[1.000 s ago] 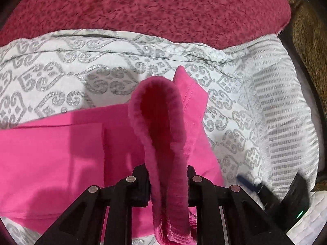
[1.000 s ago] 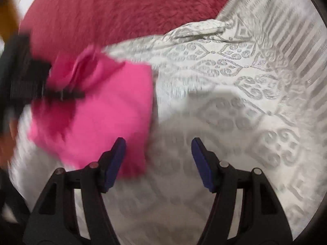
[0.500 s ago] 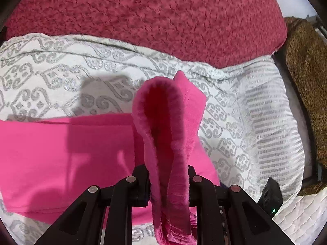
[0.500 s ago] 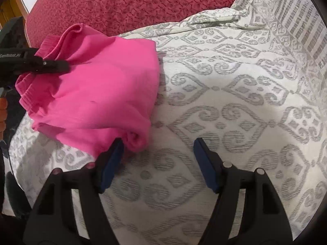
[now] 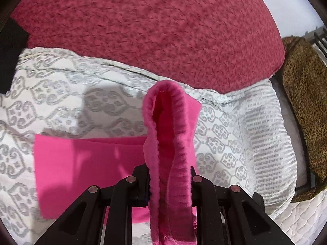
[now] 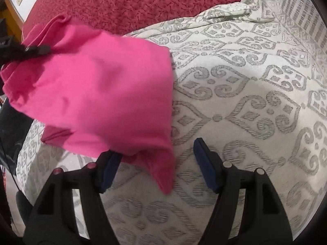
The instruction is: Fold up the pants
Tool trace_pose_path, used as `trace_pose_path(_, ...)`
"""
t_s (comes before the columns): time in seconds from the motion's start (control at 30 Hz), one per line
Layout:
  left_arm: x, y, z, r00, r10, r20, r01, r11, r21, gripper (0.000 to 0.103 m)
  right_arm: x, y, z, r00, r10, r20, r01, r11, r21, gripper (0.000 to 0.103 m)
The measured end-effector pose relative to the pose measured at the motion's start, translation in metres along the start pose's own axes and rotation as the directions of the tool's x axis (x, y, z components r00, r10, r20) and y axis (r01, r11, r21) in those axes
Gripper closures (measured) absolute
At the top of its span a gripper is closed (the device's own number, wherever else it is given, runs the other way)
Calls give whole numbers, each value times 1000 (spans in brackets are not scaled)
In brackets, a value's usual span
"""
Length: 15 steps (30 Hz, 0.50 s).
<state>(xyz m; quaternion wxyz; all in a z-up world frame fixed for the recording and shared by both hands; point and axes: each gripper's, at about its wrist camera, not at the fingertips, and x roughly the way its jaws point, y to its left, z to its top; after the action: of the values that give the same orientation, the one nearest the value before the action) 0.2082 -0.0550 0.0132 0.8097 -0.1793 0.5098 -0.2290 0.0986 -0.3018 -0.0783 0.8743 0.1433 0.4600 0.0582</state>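
Note:
The pink pants (image 5: 85, 163) are folded and hang over a white and grey patterned bedspread (image 5: 61, 94). My left gripper (image 5: 169, 185) is shut on their ribbed waistband (image 5: 173, 143), which stands up in a loop between the jaws. In the right wrist view the pants (image 6: 102, 94) hang lifted, held at the far left by my left gripper (image 6: 36, 50). My right gripper (image 6: 157, 163) is open, its blue pads (image 6: 206, 167) either side of the pants' lower corner (image 6: 163, 175), not closed on it.
A dark red textured blanket (image 5: 163, 30) covers the far side of the bed. A leopard-print cloth (image 5: 304, 102) lies at the right edge. A striped part of the bedspread (image 5: 267, 153) drops off at the right. Dark floor shows at the left (image 6: 12, 126).
My left gripper has lifted the pants by the waistband off the bedspread. My right gripper has come closer, so the hanging lower corner now sits between its open pads.

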Motion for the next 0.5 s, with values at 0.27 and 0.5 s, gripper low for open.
trace_pose_path(0.27,-27,46,-3,1000,2,26,-1,999,-35,84,0,11,-1,1000,-8,4,8,1000,19,31)
trace_pose_path(0.5,-16,74,-19,1000,8,-22,-10,997,-81,77,-1,18,-5,999,-35,-1,35,999,-2,31)
